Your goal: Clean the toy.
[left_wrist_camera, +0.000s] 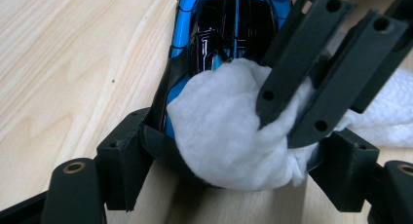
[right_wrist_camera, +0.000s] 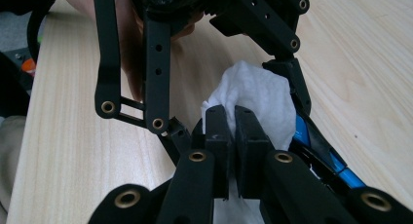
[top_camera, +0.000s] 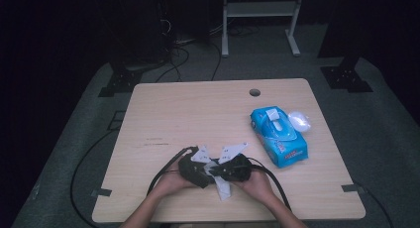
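My left gripper (left_wrist_camera: 234, 156) is shut on a glossy blue and black object (left_wrist_camera: 229, 24), held by its sides between the two pads. A white wipe (left_wrist_camera: 219, 131) lies bunched over the near end of that object. My right gripper (right_wrist_camera: 234, 119) is shut on the wipe (right_wrist_camera: 258, 95), pressing it against the blue object (right_wrist_camera: 311, 136). In the left gripper view the right gripper (left_wrist_camera: 287, 121) comes in from the upper right. From above, both grippers, left (top_camera: 198, 169) and right (top_camera: 229, 169), meet near the table's front edge, with the wipe (top_camera: 224, 189) hanging below them.
A blue pack of wipes (top_camera: 278, 136) lies at the right of the wooden table (top_camera: 198, 114), with a small white object (top_camera: 299, 120) beside it. A round cable hole (top_camera: 254, 92) sits near the far edge. Black cables trail off the front.
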Tool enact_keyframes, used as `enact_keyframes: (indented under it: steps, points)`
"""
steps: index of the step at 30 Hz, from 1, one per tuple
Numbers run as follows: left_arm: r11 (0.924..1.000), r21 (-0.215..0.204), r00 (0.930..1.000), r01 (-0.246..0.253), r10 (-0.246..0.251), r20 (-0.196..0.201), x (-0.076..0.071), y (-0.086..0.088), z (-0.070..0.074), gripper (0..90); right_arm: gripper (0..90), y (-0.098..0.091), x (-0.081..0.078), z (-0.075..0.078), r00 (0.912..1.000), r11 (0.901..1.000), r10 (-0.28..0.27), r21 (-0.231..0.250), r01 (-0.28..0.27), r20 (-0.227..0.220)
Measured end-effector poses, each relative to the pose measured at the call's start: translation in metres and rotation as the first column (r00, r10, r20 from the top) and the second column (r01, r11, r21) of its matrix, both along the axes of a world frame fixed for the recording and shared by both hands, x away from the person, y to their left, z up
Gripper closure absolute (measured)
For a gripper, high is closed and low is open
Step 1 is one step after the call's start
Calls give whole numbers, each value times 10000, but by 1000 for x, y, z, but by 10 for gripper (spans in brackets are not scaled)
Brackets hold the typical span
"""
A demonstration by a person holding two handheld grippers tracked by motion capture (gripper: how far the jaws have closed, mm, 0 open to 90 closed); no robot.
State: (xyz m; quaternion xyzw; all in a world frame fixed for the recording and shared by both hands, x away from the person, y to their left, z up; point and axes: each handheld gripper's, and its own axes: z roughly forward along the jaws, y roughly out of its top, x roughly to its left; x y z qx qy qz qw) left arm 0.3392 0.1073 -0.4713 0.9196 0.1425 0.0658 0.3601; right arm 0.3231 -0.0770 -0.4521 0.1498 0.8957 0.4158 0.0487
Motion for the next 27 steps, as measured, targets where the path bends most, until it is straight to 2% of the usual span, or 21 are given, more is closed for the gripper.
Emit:
enact_keyframes:
  steps: [2, 4, 8, 9, 10, 12, 15, 16, 18, 20, 22, 24, 26, 27]
  points:
    - [10000, -10, 10000, 14, -14, -36, 0, 1, 0, 241, 855, -3, 4, 2, 10000, 9999, -69, -127, 69, -5]
    - [10000, 11, 10000, 34, -34, -18, 0, 1, 0, 241, 855, -12, 7, 5, 9981, 9982, -587, -123, 589, 160]
    - [10000, -41, 10000, 25, -25, -16, 1, -2, 0, 241, 857, -20, 9, 6, 9960, 9960, -888, -40, 888, 38]
    - [10000, -55, 10000, 25, -25, -16, 1, -2, -1, 241, 856, -17, 7, 5, 9969, 9969, -784, -95, 785, 96]
    - [10000, -30, 10000, 29, -28, 42, 0, -3, 0, 241, 855, -7, 3, 1, 9994, 9994, -332, -11, 332, -85]
    - [10000, 19, 10000, 39, -39, 34, 0, -1, 0, 241, 854, 3, 0, -1, 9996, 10000, -8, -82, 10, 269]
    - [10000, -71, 10000, -3, 3, -74, 0, 1, 0, 241, 856, 4, 3, 1, 10000, 9999, -25, -100, 26, 62]
    - [10000, -41, 10000, 17, -17, -53, 0, 1, 0, 241, 857, 0, 5, 3, 9997, 9997, -222, -102, 223, 77]
    - [10000, -67, 10000, 32, -32, -14, 1, -1, -1, 241, 858, -8, 12, 6, 9979, 9976, -650, 232, 650, -13]
    - [9999, -126, 10000, 27, -27, -12, 1, -3, -1, 241, 858, -8, 19, 7, 9953, 9948, -952, 341, 957, -165]
    - [9999, -127, 10000, 14, -14, -20, 1, -3, -1, 242, 858, -3, 20, 6, 9947, 9944, -1008, 308, 1014, -201]
    - [9999, -124, 10000, 3, -4, -81, 1, 0, -1, 242, 859, 6, 25, 3, 9941, 9947, -992, 209, 1002, -437]
    - [9999, -117, 10000, 4, -5, -70, 1, 1, -1, 241, 860, 5, 28, 3, 9935, 9946, -1022, 135, 1030, -508]
    - [10000, -98, 10000, 7, -7, -56, 0, 1, -1, 241, 860, 4, 29, 4, 9929, 9937, -1120, -8, 1121, -403]
